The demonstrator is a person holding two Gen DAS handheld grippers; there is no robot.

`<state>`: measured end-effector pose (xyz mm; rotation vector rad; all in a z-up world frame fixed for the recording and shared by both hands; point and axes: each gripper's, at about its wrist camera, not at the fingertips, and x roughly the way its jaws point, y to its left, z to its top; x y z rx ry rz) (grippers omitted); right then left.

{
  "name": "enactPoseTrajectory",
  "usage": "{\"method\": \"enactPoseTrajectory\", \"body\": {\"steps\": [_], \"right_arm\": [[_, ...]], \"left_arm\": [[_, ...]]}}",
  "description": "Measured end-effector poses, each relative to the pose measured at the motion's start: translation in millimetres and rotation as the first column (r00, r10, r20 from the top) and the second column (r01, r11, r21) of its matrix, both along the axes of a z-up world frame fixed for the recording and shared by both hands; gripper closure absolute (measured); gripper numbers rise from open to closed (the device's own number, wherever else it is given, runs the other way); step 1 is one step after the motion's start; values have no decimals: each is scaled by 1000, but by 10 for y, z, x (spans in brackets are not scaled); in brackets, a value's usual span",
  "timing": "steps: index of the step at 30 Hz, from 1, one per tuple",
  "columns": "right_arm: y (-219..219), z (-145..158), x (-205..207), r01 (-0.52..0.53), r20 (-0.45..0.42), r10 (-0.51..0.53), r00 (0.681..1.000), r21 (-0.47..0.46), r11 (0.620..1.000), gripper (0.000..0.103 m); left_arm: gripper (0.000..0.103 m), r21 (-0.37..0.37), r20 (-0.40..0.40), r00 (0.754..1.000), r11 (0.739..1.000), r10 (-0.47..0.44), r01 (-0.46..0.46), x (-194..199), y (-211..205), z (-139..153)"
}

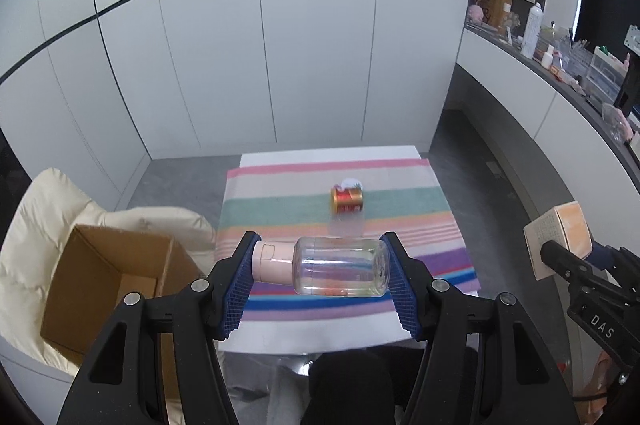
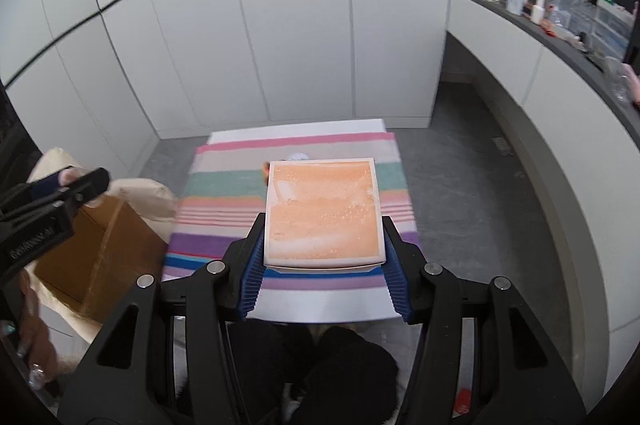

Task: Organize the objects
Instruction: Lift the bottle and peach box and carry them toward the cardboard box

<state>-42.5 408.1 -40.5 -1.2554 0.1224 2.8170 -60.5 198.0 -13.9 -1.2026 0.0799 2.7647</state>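
The left gripper (image 1: pixel 320 273) is clamping a clear bottle with a pale pink cap (image 1: pixel 325 269) lengthwise, one blue pad pressing the cap end and the other the base, so the bottle is lying sideways in the air above the near edge of the striped cloth (image 1: pixel 280 213). The right gripper (image 2: pixel 323 257) is pinching an orange-faced square box (image 2: pixel 322 213) by its two side edges, holding it up over the same cloth.

Both hands are carrying a load, so the step in hand looks like transport toward storage. The likely destination is the open cardboard box (image 1: pixel 104 285), which is sitting on a cream padded cushion (image 1: pixel 36 225) to the left of the table, just beside the left gripper. A red and gold can (image 1: pixel 347 199) is lying on its side on the cloth, well apart from both grippers and not yet collected.

The next move probably calls for swinging the bottle left over the carton's opening, lowering it inside, and spreading the jaws there. The smooth bottle, gripped end to end, could slip if tilted. The square box would follow, needing the carton's mouth free first.
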Motion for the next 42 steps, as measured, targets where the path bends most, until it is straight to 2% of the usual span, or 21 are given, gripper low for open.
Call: {"method": "enactPoseTrajectory", "body": {"steps": [7, 10, 15, 24, 31, 36, 42], "right_arm": [[148, -281, 327, 19, 93, -18, 995, -14, 1000, 49], [177, -381, 489, 24, 125, -23, 992, -5, 1000, 49], [243, -447, 693, 30, 145, -28, 989, -10, 1000, 49], [272, -428, 763, 37, 145, -35, 989, -10, 999, 49], [66, -411, 589, -14, 164, 13, 986, 3, 1000, 49], [-317, -456, 432, -115, 182, 111, 977, 9, 993, 49], [-953, -496, 261, -263, 184, 261, 948, -11, 965, 49]], "left_arm": [[41, 22, 8, 999, 999, -31, 31, 249, -78, -179], [41, 29, 37, 998, 999, -44, 43, 324, -111, -272], [41, 19, 71, 996, 998, -53, 52, 431, -107, -393], [41, 18, 58, 997, 998, -55, 54, 511, -152, -369], [41, 33, 95, 995, 999, 21, -24, 496, -493, -509], [41, 29, 98, 990, 994, 104, -107, 582, -877, -545], [41, 32, 117, 961, 967, 248, -254, 747, -1489, -608]]}}
